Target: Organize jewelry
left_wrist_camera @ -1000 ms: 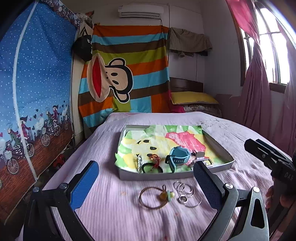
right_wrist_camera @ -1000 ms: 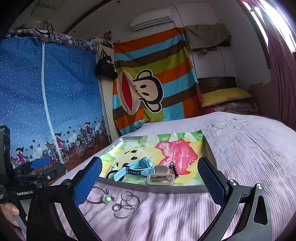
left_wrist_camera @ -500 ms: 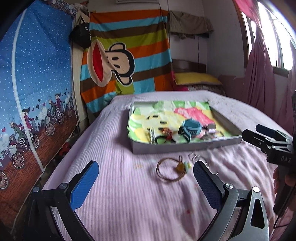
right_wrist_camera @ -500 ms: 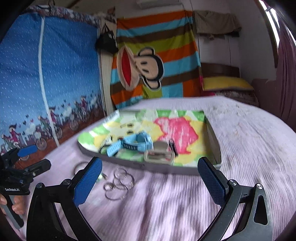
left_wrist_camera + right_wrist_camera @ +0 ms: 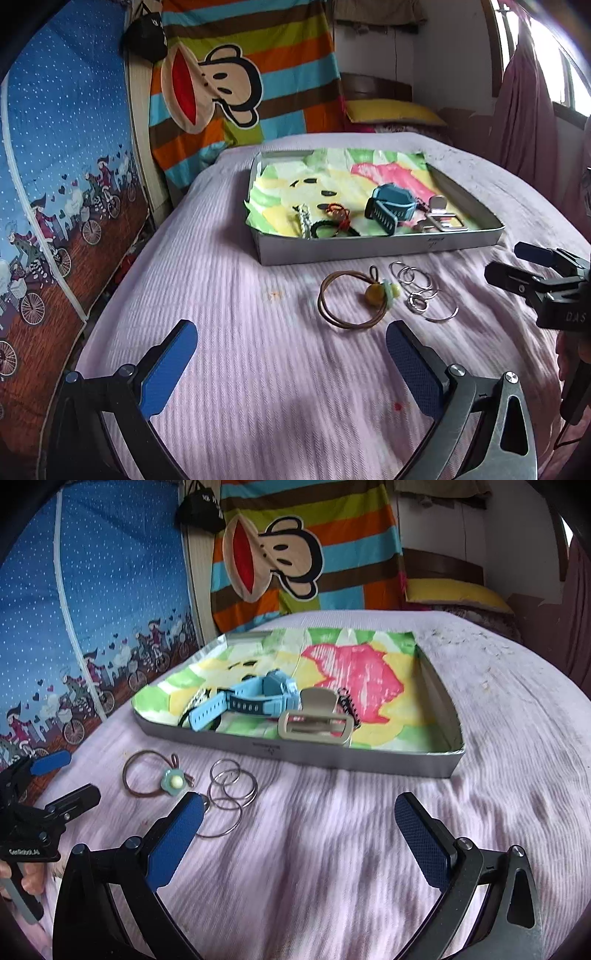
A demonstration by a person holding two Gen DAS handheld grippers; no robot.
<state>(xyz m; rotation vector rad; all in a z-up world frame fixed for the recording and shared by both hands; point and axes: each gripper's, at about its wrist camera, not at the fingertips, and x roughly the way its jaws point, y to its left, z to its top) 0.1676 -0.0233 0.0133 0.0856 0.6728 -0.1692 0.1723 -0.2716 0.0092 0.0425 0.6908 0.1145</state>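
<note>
A silver tray (image 5: 369,251) (image 5: 295,751) lined with colourful paper sits on the lilac bed. It holds a blue watch (image 5: 388,206) (image 5: 255,698), a beige hair clip (image 5: 314,720) (image 5: 441,218), a black hair tie (image 5: 325,230) and a small chain (image 5: 304,221). On the bedspread in front of the tray lie a brown hair tie with a yellow-green charm (image 5: 351,301) (image 5: 157,773) and several silver rings (image 5: 421,291) (image 5: 229,794). My left gripper (image 5: 288,362) is open and empty, short of the brown tie. My right gripper (image 5: 299,834) is open and empty, its left finger beside the rings.
A wall with a blue bicycle-print curtain (image 5: 55,184) runs along the bed's left side. A striped monkey-print blanket (image 5: 240,81) hangs behind the bed, with a yellow pillow (image 5: 391,110) at the head. A person's hand (image 5: 26,882) holds the left tool's handle.
Both grippers have tilted downward and come closer to the bedspread and the loose jewellery. The tray and the items have not moved. Both grippers stay open.
</note>
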